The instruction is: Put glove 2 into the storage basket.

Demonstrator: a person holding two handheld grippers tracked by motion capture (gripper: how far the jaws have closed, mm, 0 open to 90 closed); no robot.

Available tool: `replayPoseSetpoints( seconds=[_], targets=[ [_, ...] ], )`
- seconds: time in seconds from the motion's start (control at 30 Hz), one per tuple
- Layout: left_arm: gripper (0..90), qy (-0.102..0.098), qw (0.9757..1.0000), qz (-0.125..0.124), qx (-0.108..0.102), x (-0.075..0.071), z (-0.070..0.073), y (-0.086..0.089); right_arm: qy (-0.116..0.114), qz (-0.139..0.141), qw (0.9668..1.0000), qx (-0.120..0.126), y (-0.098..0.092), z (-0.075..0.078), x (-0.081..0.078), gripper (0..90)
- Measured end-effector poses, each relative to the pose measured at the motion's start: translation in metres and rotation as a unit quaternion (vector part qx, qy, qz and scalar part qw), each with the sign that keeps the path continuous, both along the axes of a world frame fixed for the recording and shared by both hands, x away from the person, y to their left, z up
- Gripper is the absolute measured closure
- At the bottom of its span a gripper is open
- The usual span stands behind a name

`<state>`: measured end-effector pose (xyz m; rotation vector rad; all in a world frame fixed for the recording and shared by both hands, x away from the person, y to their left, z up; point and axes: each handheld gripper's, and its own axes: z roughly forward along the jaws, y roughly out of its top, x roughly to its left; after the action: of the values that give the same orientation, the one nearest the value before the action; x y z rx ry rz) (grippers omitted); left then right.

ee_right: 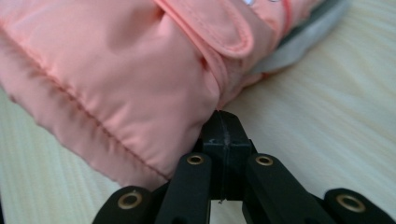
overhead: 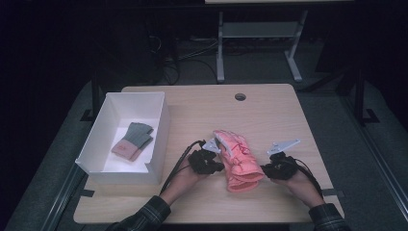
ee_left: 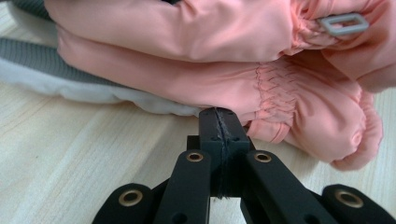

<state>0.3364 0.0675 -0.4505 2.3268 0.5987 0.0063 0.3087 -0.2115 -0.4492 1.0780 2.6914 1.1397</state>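
White box [overhead: 161,126] holding grey gloves [overhead: 133,140] sits left of pink gloves [overhead: 239,159].

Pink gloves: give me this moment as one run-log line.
pink gloves: stacked on table | left tool: shut, at their edge | right tool: shut, at their edge | box: grey gloves inside

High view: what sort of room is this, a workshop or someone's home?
Probably a lab or recording room, not a home: a plain wooden table in a dark space, loose cables on the floor behind it, and hand-held grippers working on pink gloves.
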Motion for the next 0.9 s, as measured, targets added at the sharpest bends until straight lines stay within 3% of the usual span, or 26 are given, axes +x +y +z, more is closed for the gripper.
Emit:
replayPoseSetpoints(
  seconds=[0.4,0.9],
  targets=[
    [89.7,0.002,0.9999,-0.016,0.004,0.002,0.005,0.018,0.002,0.042,0.9991,-0.004,0.035,-0.002,-0.014,90.0],
    [89.7,0.019,0.9998,-0.004,-0.009,0.007,0.004,0.029,0.007,0.086,0.9963,0.009,0.073,-0.005,-0.034,90.0]
  ],
)
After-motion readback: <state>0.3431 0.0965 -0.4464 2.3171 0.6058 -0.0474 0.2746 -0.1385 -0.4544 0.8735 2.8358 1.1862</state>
